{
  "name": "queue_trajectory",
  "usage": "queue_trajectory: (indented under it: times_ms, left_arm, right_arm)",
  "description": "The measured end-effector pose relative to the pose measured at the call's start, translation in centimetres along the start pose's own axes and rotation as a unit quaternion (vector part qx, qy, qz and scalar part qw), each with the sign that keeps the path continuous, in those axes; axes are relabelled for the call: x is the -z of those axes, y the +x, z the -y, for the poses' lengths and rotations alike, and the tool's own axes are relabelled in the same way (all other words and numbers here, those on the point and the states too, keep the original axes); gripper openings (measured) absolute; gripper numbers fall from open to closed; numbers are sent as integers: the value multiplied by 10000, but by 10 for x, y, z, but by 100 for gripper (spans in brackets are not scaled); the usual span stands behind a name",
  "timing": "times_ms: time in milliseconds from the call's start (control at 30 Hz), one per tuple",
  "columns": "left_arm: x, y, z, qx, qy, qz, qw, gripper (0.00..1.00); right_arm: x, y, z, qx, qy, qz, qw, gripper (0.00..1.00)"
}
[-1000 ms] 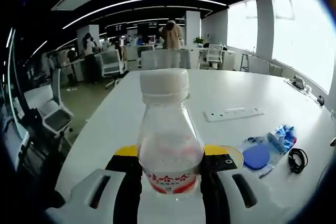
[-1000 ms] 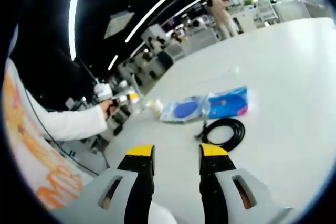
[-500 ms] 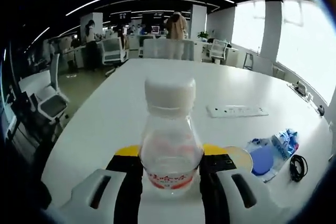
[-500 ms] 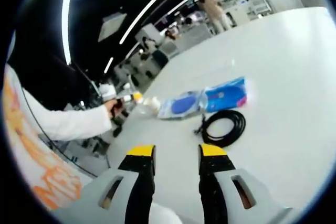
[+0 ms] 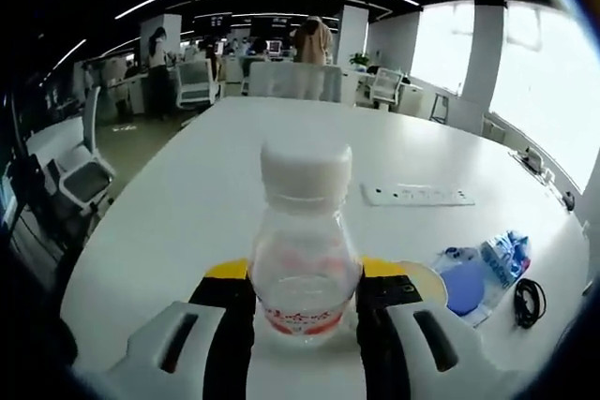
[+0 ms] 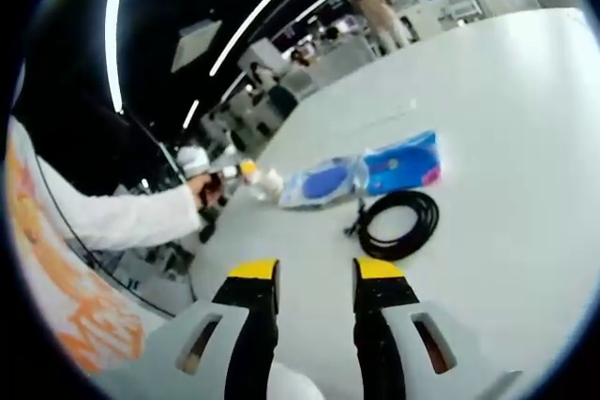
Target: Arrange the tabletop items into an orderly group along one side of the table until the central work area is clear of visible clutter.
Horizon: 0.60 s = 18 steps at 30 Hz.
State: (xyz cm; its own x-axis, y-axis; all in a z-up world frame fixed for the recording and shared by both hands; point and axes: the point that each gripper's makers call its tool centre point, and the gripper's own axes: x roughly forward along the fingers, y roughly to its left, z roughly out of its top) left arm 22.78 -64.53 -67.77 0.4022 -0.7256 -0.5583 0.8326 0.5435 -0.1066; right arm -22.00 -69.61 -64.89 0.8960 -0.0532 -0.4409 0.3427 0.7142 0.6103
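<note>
While my left gripper stays clamped on the bottle, now carried lower over the table, my right gripper, jaws apart and empty, has edged nearer the cable ahead, so both items remain ungrouped.

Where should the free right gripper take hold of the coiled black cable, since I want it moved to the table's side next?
Probably across the bundled strands at the near edge of the black cable, coming down from above. It lies flat on the white table as a loose ring, so only a pinch across the strands gets purchase. The right gripper is open, short of it, while the left gripper holds the bottle.
</note>
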Motion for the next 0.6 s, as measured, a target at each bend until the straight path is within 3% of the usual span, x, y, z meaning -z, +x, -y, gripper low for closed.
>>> queue_trajectory:
  times_ms: [233, 300, 600]
  left_arm:
    - [3, -2, 0, -26, -68, -52, 10000, 42]
    - [1, -3, 7, 195, -285, 71, 9994, 43]
    - [-3, -12, 12, 201, -530, 210, 9982, 64]
  right_arm:
    - [0, 2, 2, -12, 28, 16, 10000, 29]
    - [-2, 2, 2, -20, 31, 38, 10000, 29]
    - [-6, 0, 5, -83, 243, 227, 9994, 31]
